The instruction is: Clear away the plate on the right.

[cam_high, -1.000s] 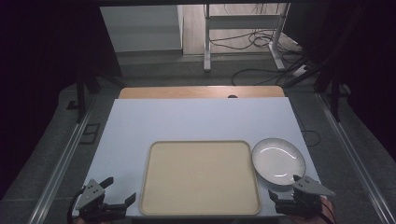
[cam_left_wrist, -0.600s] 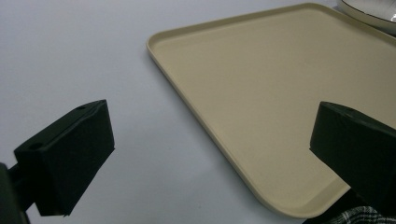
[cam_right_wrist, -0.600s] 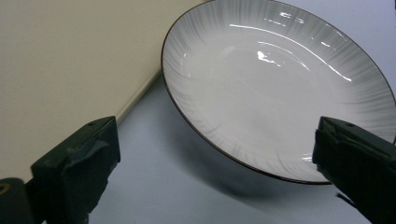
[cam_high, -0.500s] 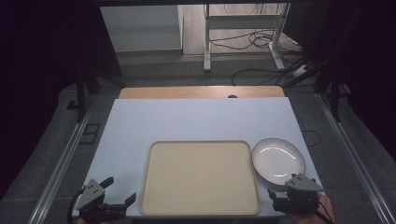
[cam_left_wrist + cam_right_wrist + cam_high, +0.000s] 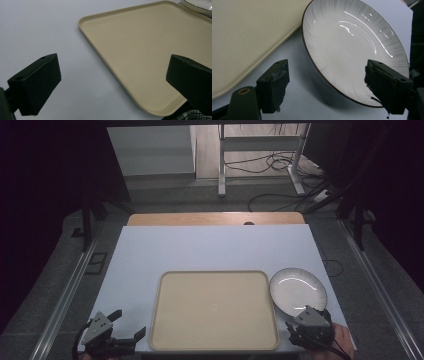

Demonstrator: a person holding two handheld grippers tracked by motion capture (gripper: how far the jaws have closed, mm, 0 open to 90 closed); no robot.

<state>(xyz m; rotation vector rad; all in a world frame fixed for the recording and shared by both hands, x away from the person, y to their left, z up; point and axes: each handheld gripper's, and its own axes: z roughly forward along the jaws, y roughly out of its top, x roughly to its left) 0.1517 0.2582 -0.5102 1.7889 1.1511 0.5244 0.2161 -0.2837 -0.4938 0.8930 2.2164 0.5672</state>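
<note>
Right gripper view: glossy, ribbed round plate [image 5: 352,47]

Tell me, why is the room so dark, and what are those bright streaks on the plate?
High view: light falls on the white table, the surroundings nearly black. Right gripper view: the glossy plate mirrors lamps as curved glare streaks and casts a soft shadow. Left gripper view: near fingers slightly blurred.
</note>
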